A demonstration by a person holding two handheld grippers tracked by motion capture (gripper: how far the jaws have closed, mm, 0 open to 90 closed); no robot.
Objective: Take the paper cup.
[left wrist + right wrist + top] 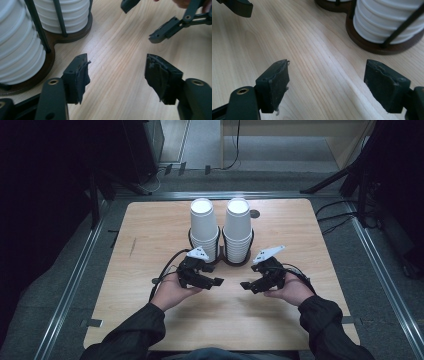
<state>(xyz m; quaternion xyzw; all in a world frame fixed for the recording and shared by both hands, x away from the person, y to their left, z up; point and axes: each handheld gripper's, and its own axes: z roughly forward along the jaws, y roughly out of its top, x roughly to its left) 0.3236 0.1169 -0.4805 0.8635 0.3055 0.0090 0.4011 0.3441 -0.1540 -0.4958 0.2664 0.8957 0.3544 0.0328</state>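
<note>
Your left gripper (216, 281) and right gripper (246, 285) sit mid-frame on the table (150, 230), tips facing, both wide with nothing inside. The cups (220, 227) stand in their holder (220, 260) just above them.

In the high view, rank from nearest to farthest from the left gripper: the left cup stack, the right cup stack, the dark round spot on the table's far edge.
From the left gripper:
1. Left cup stack, just beyond it.
2. Right cup stack, beyond, to the right.
3. Dark round spot, behind the stacks.
</note>
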